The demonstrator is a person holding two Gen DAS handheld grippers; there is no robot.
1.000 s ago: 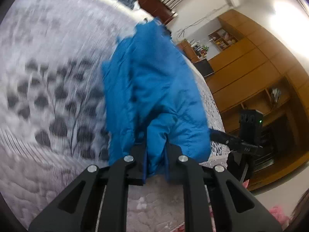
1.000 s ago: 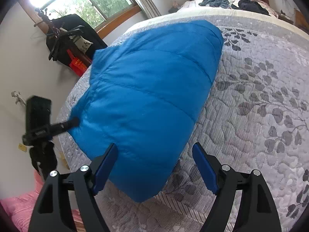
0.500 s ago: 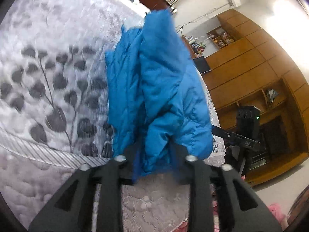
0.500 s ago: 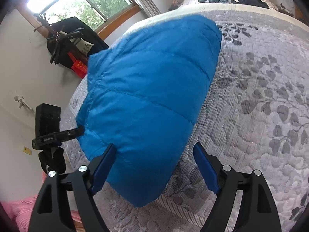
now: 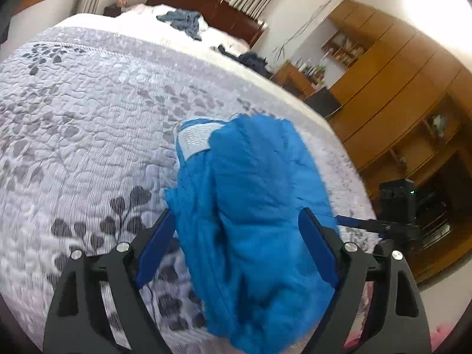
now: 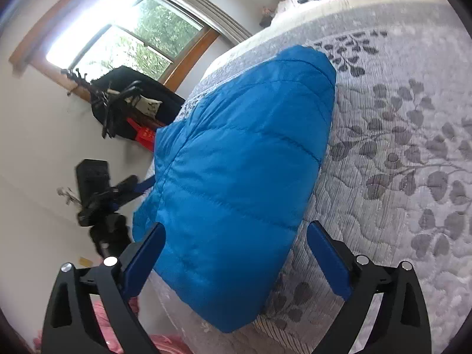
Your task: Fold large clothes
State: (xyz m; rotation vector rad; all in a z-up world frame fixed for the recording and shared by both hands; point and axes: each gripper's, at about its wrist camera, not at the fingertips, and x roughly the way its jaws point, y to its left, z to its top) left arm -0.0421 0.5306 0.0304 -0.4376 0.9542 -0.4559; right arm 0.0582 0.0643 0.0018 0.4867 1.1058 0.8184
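A blue quilted puffer jacket [image 5: 253, 206] lies bunched on the grey leaf-patterned bed cover [image 5: 88, 124], a white mesh lining patch [image 5: 194, 140] showing at its far end. My left gripper [image 5: 236, 250] is open, its blue pads on either side of the jacket's near end without pinching it. In the right wrist view the same jacket [image 6: 247, 171] lies flat and folded near the bed's corner. My right gripper [image 6: 236, 259] is open just above the jacket's near edge. The other gripper [image 6: 100, 194] shows at the jacket's left.
Loose grey and dark clothes [image 5: 183, 22] lie on white bedding by the wooden headboard [image 5: 206, 3]. Wooden cabinets [image 5: 398, 94] stand to the right of the bed. A window [image 6: 118, 44] and a rack with dark bags [image 6: 126, 103] are on the other side. Pink fabric [image 6: 165, 342] lies below the bed edge.
My left gripper, shut on the jacket's edge a second ago, has opened and let it go. The lifted jacket has dropped onto the bed. The right gripper stays open and shifted slightly.
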